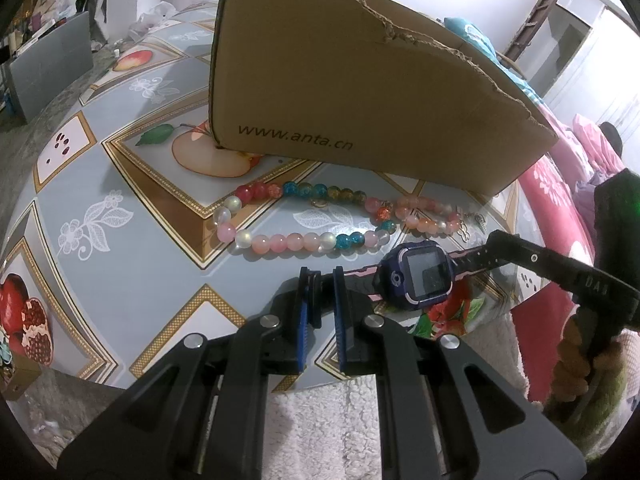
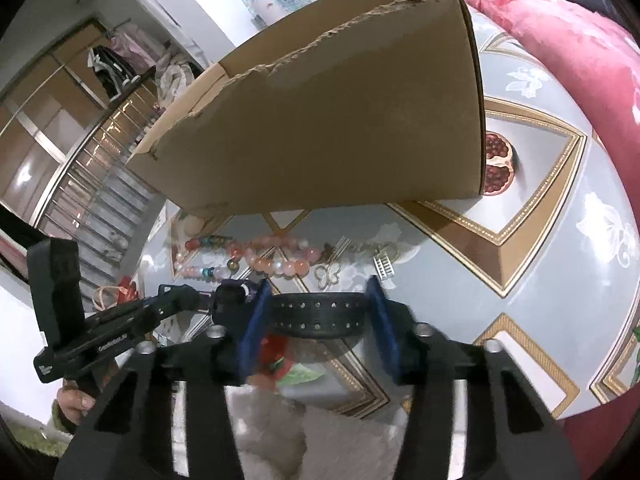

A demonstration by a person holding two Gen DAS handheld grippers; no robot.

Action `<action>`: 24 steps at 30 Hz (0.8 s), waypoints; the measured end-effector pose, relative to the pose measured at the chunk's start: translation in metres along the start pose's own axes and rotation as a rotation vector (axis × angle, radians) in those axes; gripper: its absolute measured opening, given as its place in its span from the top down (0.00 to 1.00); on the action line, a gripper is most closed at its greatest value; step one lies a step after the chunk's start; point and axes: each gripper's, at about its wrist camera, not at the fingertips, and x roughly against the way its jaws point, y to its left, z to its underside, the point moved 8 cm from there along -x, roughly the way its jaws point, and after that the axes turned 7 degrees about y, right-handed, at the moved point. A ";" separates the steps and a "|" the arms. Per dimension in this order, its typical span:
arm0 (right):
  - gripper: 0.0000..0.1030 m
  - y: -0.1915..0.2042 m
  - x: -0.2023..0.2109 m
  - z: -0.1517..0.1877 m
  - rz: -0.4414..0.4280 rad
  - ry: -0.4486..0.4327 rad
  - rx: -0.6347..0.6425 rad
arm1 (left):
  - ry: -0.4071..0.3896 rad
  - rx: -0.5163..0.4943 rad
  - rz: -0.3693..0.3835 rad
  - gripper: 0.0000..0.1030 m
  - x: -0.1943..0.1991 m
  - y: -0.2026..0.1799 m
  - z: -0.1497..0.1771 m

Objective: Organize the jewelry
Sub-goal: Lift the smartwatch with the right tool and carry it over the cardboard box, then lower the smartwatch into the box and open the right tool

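Note:
A blue-cased watch hangs just above the patterned table. My left gripper is shut on its pink-edged strap on the left side. The watch's other strap, black with holes, runs crosswise between the blue pads of my right gripper. Those pads stand wide apart and do not visibly press on it. From the right wrist view the left gripper holds the watch at the left. Two bead bracelets lie beyond the watch, in front of a torn cardboard box.
The box stands open-topped close behind the bracelets. A butterfly charm and a small silver clip lie beside the beads. A red floral blanket borders the table on the right. White fuzzy cloth lies below the near edge.

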 end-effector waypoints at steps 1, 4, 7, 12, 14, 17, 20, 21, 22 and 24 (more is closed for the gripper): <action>0.70 0.003 0.001 0.001 -0.007 -0.001 0.005 | -0.002 -0.001 -0.001 0.90 0.000 0.000 0.000; 0.80 0.011 0.005 0.004 -0.028 -0.009 0.021 | -0.019 -0.005 0.014 0.92 0.006 -0.002 0.000; 0.82 0.022 0.017 0.002 -0.056 -0.026 0.041 | -0.036 -0.020 0.044 0.94 0.021 -0.009 -0.002; 0.83 0.036 0.049 -0.008 -0.105 -0.059 0.044 | -0.077 -0.056 0.090 0.95 0.060 -0.023 -0.012; 0.83 0.042 0.065 -0.018 -0.126 -0.084 0.049 | -0.115 -0.078 0.122 0.95 0.083 -0.032 -0.025; 0.83 0.057 0.091 -0.048 -0.155 -0.139 0.082 | -0.177 -0.120 0.133 0.95 0.111 -0.044 -0.051; 0.83 0.067 0.101 -0.082 -0.170 -0.167 0.123 | -0.227 -0.154 0.117 0.95 0.128 -0.053 -0.089; 0.83 0.071 0.100 -0.098 -0.162 -0.170 0.146 | -0.241 -0.170 0.097 0.95 0.129 -0.056 -0.106; 0.83 0.074 0.097 -0.114 -0.140 -0.171 0.164 | -0.251 -0.180 0.082 0.95 0.129 -0.057 -0.118; 0.83 0.075 0.083 -0.143 -0.118 -0.143 0.167 | -0.250 -0.195 0.046 0.95 0.121 -0.059 -0.144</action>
